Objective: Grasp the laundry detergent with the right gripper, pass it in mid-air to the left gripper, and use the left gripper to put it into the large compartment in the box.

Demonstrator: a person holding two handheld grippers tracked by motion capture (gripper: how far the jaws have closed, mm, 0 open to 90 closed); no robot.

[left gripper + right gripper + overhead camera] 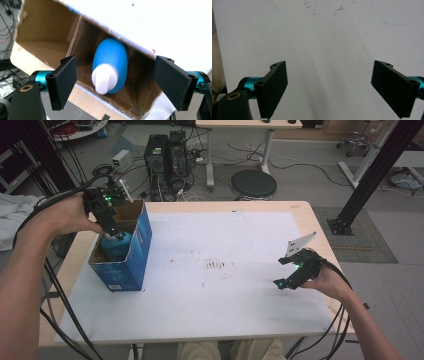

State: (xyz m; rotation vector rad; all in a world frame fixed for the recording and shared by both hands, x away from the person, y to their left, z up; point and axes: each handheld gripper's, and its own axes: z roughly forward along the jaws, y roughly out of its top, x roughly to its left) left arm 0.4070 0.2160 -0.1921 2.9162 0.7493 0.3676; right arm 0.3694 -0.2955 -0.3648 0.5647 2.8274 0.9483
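Note:
A blue cardboard box [136, 254] stands open-topped at the table's left edge. Inside it lies a blue bottle [116, 247] with a white cap. My left gripper [115, 231] hangs just above the box opening, pointing down. In the left gripper view its black jaws stand wide apart on either side of the bottle [110, 57], well clear of it, with the box's brown inner wall [47, 27] behind; the left gripper [115, 61] is open. My right gripper [280, 273] rests low over the white sheet [225, 240] at the right. The right gripper [329, 65] is open, with nothing between its jaws.
The white sheet covers most of the wooden tabletop [305, 215]. Beyond the far edge, on the floor, stand two computer towers [165, 155] and a round black stool [253, 184]. A black frame post [370, 175] rises at the right. Cables trail from both grippers.

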